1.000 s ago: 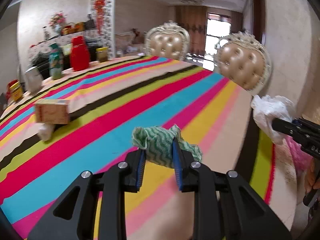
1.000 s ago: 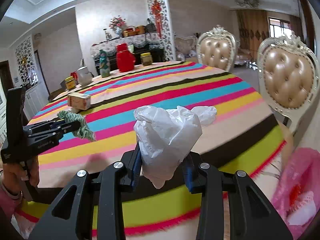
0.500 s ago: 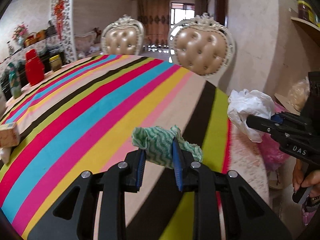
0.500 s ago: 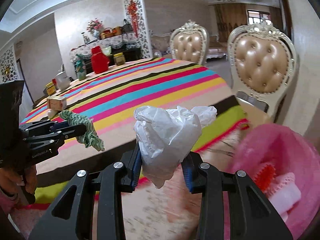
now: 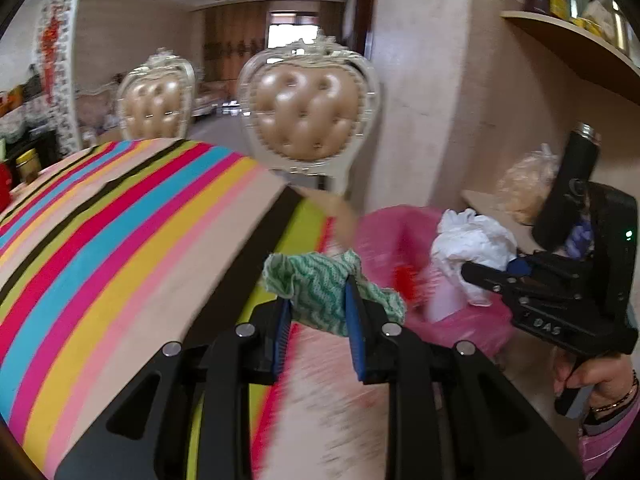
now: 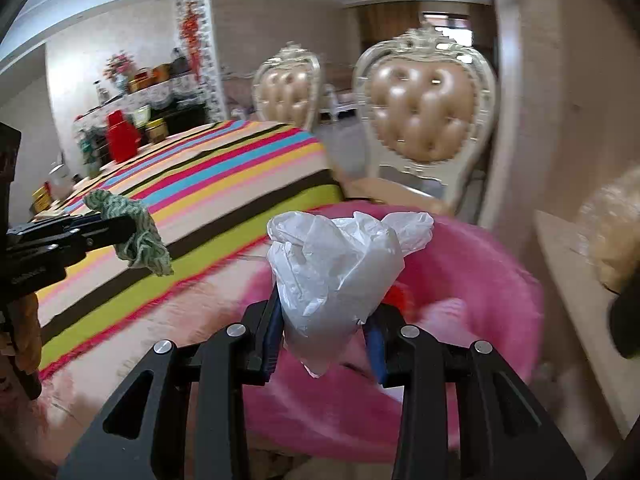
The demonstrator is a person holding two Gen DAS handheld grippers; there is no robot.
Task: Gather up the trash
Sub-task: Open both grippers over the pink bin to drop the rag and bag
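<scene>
The left gripper point(image 5: 318, 318) is clamping a green rag point(image 5: 326, 286) and the right gripper point(image 6: 326, 338) a white bag point(image 6: 338, 270), both nearing the pink bin point(image 6: 500, 264), 2 drops remaining.

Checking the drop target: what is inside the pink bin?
Inside the pink bin show something red and a pale pink piece, both blurred. The white bag held in front hides the rest.
</scene>
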